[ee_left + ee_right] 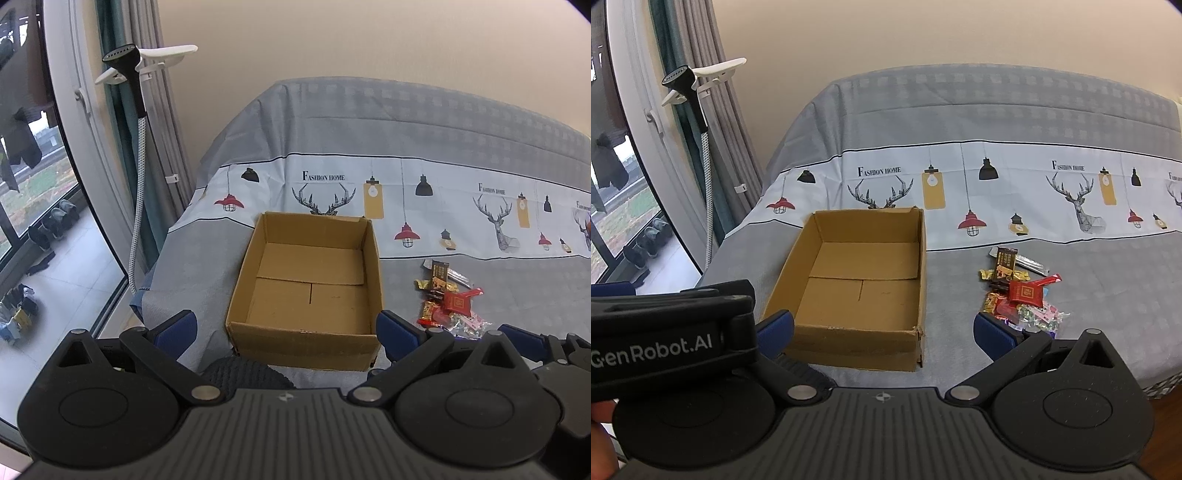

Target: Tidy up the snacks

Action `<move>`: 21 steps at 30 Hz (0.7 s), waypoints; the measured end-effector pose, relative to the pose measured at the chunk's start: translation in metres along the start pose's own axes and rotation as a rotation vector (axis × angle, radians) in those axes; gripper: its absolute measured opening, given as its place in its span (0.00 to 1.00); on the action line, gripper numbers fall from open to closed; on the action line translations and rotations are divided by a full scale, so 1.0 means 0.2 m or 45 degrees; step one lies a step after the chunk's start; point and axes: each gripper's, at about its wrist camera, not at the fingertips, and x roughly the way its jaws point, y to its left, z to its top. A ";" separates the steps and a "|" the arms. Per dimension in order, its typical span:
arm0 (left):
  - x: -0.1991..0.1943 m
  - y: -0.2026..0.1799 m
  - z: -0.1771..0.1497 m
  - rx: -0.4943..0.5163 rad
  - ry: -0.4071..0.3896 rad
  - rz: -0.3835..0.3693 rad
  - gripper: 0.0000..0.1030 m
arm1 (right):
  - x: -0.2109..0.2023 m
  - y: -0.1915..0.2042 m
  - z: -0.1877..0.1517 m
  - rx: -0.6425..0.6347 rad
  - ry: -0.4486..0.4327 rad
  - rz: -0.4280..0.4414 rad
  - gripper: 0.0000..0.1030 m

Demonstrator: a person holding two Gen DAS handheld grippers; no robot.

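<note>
An open cardboard box [306, 343] stands empty on a grey bed cover; it also shows in the right wrist view [849, 350]. A pile of small wrapped snacks [448, 299] lies to the right of the box, seen too in the right wrist view [1021, 291]; it holds a red packet, a dark bar and several candies. My left gripper [286, 332] is open and empty, held in front of the box's near wall. My right gripper [884, 328] is open and empty, in front of the box and pile. The left gripper's body [665, 332] shows at the right view's left edge.
The bed cover [406, 206] has a white band printed with deer and lamps. A garment steamer [127, 70] and curtains [147, 129] stand at the left by a glass door. Shoes [51, 225] lie on the floor outside. A dark knitted thing [243, 373] sits below the box.
</note>
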 end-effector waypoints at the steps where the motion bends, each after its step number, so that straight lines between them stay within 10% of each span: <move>1: 0.00 0.01 0.00 -0.001 0.001 0.000 1.00 | 0.00 0.00 -0.01 -0.003 -0.001 0.002 1.00; 21: 0.00 0.03 0.01 0.004 0.003 0.005 1.00 | 0.02 0.01 -0.04 -0.007 0.006 0.012 1.00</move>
